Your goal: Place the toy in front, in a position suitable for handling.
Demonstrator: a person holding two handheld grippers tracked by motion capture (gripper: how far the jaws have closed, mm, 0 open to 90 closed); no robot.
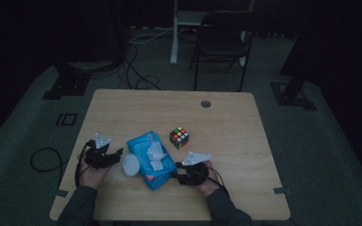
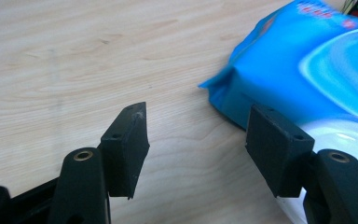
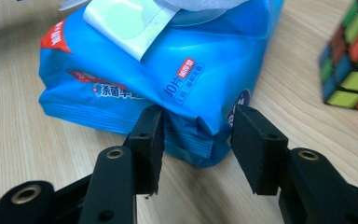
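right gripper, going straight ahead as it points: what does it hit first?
The blue wipes pack: its near corner sits right at the right gripper, seemingly between the jaws already. Contact is hard to judge. The cube lies off to the side, out of that line.

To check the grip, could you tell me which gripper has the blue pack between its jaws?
The right gripper: its jaws clamp the blue pack at a corner; the left gripper stands open beside it.
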